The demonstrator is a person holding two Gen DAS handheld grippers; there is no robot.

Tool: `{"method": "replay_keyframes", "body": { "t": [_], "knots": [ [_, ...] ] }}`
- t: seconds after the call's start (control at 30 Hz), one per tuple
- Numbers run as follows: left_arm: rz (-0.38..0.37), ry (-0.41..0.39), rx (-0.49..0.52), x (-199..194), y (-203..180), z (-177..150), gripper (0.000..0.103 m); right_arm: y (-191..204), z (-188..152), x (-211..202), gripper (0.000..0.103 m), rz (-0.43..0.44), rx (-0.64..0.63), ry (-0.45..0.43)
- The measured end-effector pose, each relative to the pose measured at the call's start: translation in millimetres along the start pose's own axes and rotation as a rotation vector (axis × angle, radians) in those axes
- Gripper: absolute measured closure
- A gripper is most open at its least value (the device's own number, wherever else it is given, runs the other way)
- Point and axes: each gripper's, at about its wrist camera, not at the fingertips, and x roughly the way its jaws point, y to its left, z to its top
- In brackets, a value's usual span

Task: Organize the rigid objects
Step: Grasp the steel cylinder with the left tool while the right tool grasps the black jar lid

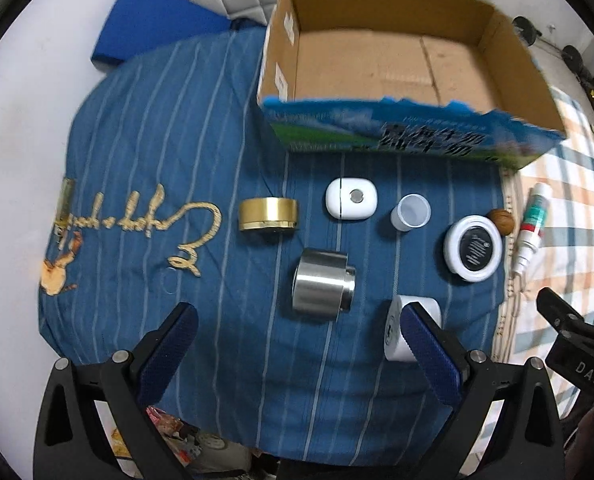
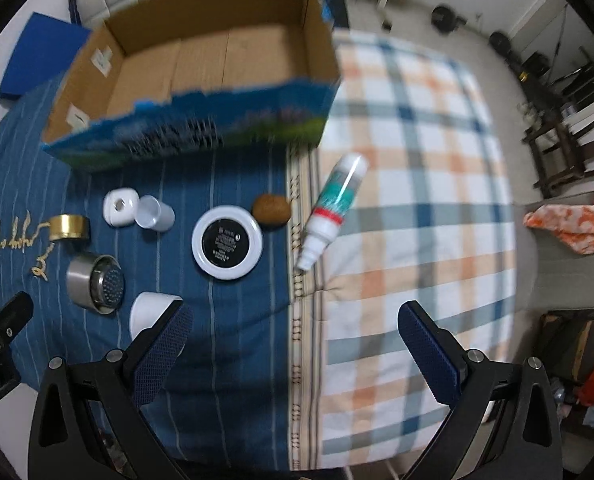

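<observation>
Cardboard box [image 1: 397, 68] at the far end of the blue striped cloth [image 1: 201, 128], floor bare, nothing packed yet as far as can be seen. Everything to be organized spread on the cloth on the near side of the box: gold round tin [image 1: 268, 214] off to the box's left-front, white oval case [image 1: 351, 199] and translucent cap [image 1: 413, 212] just in front of the box, steel strainer cylinder [image 1: 324, 285] nearer still, white jar with black label [image 1: 473, 248] with a walnut [image 1: 501, 221] touching or just beside it, white roll [image 1: 401, 332] closest to the cameras. Spray bottle [image 2: 333, 208] lying on the plaid sheet [image 2: 417, 184], right of the box's front corner. Left tool [image 1: 297, 344] spread wide, empty, hovering above the cloth near the steel cylinder. Right tool [image 2: 297, 344] likewise spread wide, empty, over the seam between cloth and sheet. Judged at the very start: all eight pieces left to move.
</observation>
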Motion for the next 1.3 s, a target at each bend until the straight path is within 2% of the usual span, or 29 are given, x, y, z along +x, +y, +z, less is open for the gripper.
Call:
{"method": "replay_keyframes", "body": {
  "t": [0.07, 0.2, 0.33, 0.57, 0.63, 0.7, 0.8, 0.83, 0.87, 0.97, 1.0, 1.27, 1.3],
  "knots": [
    [-0.012, 0.023, -0.011, 15, 1, 7, 0.0, 4, 7, 18, 0.0, 0.027, 0.003, 0.039],
    [-0.05, 0.079, -0.053, 44, 12, 18, 0.0, 12, 22, 58, 0.0, 0.133, 0.02, 0.126],
    [-0.097, 0.15, -0.118, 69, 29, 24, 0.0, 26, 34, 93, 0.0, 0.171, 0.023, 0.202],
    [-0.094, 0.214, -0.035, 105, 19, 26, 0.0, 40, 43, 134, 0.001, 0.184, 0.023, 0.275],
    [-0.102, 0.241, -0.002, 120, 11, 26, 0.0, 41, 45, 143, 0.006, 0.188, 0.035, 0.294],
    [-0.098, 0.258, 0.015, 131, 5, 25, 0.0, 40, 48, 149, 0.006, 0.18, 0.051, 0.294],
    [-0.091, 0.274, 0.039, 148, -4, 24, 0.018, 45, 53, 150, 0.007, 0.159, 0.044, 0.286],
    [-0.105, 0.278, 0.035, 152, -6, 23, 0.028, 48, 53, 151, 0.008, 0.147, 0.043, 0.289],
    [-0.122, 0.282, 0.031, 154, -8, 22, 0.032, 49, 55, 150, 0.009, 0.133, 0.038, 0.292],
    [-0.118, 0.267, 0.036, 155, -16, 23, 0.046, 59, 57, 149, 0.02, 0.068, -0.003, 0.276],
    [-0.113, 0.257, 0.033, 155, -18, 24, 0.047, 61, 57, 148, 0.025, 0.054, -0.017, 0.269],
    [-0.108, 0.224, 0.0, 146, -17, 31, 0.047, 66, 52, 145, 0.026, 0.06, -0.048, 0.261],
    [-0.107, 0.22, -0.002, 145, -14, 29, 0.048, 60, 41, 143, 0.026, 0.066, -0.047, 0.258]
  ]
}}
